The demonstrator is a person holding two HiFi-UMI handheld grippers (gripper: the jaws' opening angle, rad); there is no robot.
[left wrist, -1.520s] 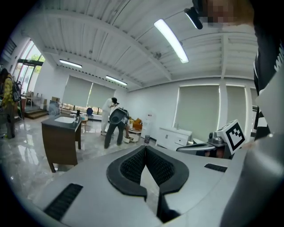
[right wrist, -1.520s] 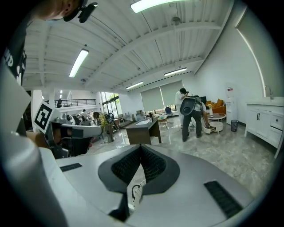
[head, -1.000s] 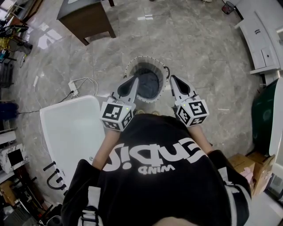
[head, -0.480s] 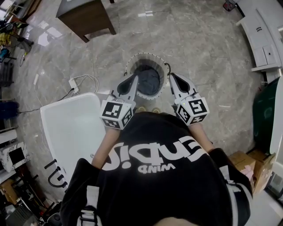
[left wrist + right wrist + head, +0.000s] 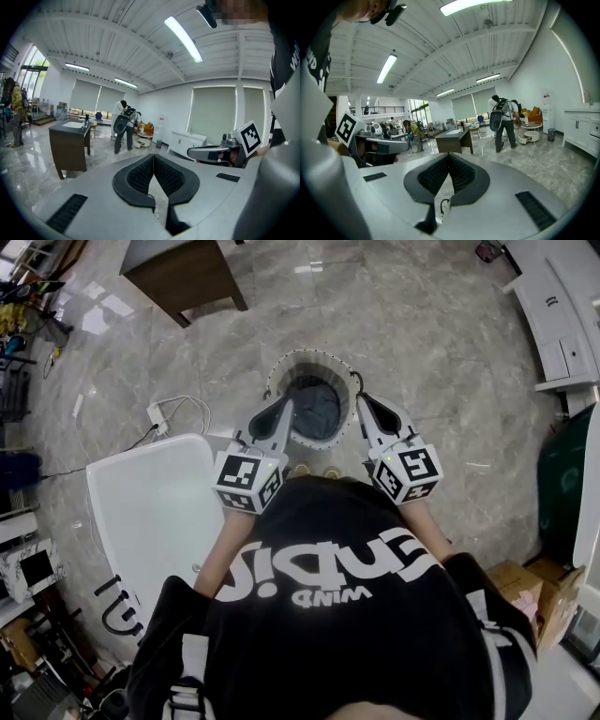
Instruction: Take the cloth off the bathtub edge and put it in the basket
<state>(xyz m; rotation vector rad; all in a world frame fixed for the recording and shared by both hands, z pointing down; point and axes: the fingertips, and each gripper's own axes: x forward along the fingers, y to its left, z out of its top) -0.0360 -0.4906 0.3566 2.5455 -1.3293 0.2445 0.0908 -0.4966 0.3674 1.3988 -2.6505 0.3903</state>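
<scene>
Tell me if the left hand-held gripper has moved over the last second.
No. The left hand-held gripper keeps its place beside the basket rim, jaws shut.

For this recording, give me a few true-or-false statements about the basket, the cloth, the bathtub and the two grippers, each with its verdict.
1. A dark cloth lies inside the basket. True.
2. The left gripper is clamped on the cloth. False: its fingers are together with nothing between them.
3. The right gripper has its fingers spread wide apart. False: they meet at the tips and hold nothing.
4. In the head view the white bathtub sits to the left of the basket. True.
5. Both grippers point toward the basket, one on each side of it. True.
</scene>
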